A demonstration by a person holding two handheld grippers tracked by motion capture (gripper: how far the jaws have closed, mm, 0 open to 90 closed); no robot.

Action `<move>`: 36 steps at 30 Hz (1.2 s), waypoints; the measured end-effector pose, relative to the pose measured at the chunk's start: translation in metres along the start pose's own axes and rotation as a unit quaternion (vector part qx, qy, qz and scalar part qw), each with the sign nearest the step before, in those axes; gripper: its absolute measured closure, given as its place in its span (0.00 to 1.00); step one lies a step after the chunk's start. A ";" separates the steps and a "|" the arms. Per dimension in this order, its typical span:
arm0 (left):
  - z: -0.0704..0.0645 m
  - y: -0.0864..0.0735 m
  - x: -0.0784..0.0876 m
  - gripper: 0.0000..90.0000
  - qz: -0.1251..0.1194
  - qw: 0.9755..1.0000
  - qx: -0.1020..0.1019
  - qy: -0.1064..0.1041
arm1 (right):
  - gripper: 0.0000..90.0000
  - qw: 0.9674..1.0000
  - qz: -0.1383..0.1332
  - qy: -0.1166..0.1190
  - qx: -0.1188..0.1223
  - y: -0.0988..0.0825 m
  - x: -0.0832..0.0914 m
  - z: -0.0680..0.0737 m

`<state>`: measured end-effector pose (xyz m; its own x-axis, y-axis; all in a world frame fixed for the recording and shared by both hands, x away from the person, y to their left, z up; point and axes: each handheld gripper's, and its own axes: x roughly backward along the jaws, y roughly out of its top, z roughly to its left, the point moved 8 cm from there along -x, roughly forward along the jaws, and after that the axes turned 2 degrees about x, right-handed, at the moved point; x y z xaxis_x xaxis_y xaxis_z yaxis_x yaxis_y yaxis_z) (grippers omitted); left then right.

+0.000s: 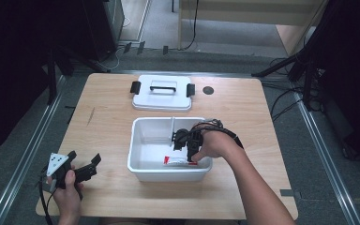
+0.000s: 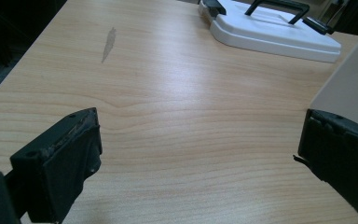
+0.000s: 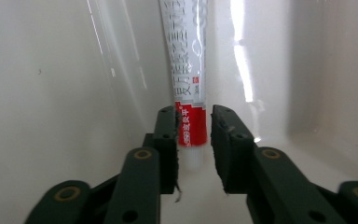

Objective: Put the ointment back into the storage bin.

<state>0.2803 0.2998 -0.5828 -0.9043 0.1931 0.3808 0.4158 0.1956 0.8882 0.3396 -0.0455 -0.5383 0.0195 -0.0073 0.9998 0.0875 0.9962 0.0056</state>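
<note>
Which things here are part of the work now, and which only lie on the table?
Part of the work:
- red and white tube, its red end between the right gripper jaws
- white plastic bin holding the tube

Lying about:
- white flat lid with black handle
- left gripper, open over bare wooden table

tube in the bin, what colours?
The tube is white with grey lettering and a red band near its cap end; the right gripper view shows it best.
</note>
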 end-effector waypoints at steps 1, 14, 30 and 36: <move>0.000 0.000 0.000 0.00 0.000 1.000 0.001 0.000 | 0.84 1.000 -0.002 -0.001 -0.002 0.000 0.001 0.000; 0.000 0.000 0.000 0.00 0.000 1.000 0.001 0.000 | 0.86 0.999 -0.042 -0.001 -0.014 0.001 0.017 0.000; 0.000 0.000 0.000 0.00 -0.002 1.000 -0.001 0.001 | 0.81 0.992 -0.119 -0.016 -0.034 -0.016 0.069 -0.001; 0.000 0.000 0.000 0.00 -0.001 1.000 -0.002 0.001 | 0.77 0.989 -0.137 -0.028 -0.044 -0.032 0.087 -0.001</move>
<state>0.2807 0.2994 -0.5827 -0.9058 0.1900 0.3788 0.4126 0.1922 0.8904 0.3396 -0.0778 -0.4520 -0.0717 -0.2690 0.9605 0.1680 0.9459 0.2775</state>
